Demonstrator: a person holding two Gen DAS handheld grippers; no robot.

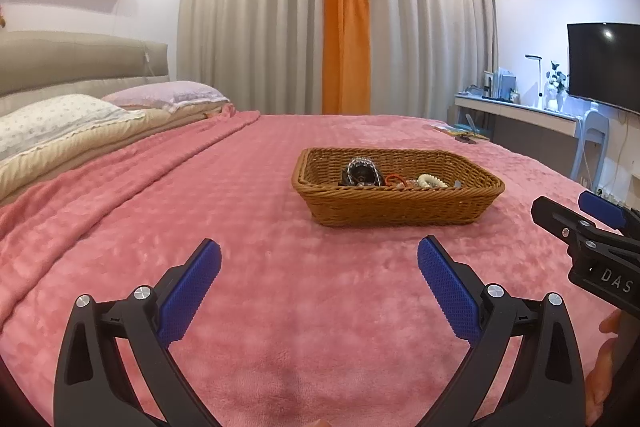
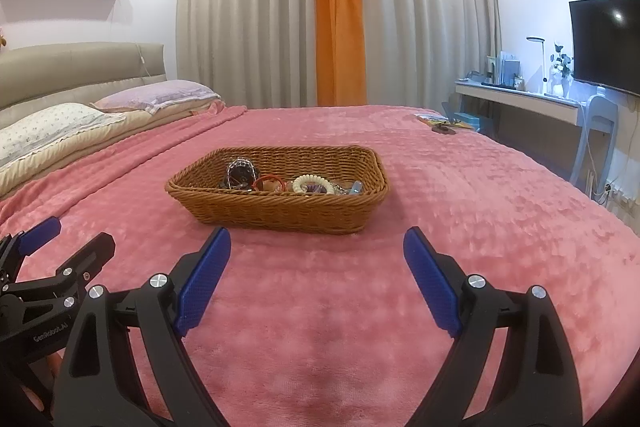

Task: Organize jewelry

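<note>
Both claws hang released over the pink bed (image 1: 280,307): left claw (image 1: 319,263) and right claw (image 2: 317,251), nothing between their pads. The basket (image 2: 280,215) sits mid-frame, holding what look like bracelets (image 2: 312,183) and other jewelry.

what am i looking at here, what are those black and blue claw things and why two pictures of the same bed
Each black-and-blue claw is a hand-held gripper that a person holds, one per hand, with a camera looking along its fingers. One picture comes from the left hand-held gripper, the other from the right hand-held gripper, so the same scene shows twice from slightly different spots. Both stand open and hold nothing. On the pink fleece blanket sits a brown woven wicker basket with jewelry inside, including a red ring-shaped bracelet and a cream coiled bracelet. Neither gripper has reached the basket yet.
</note>
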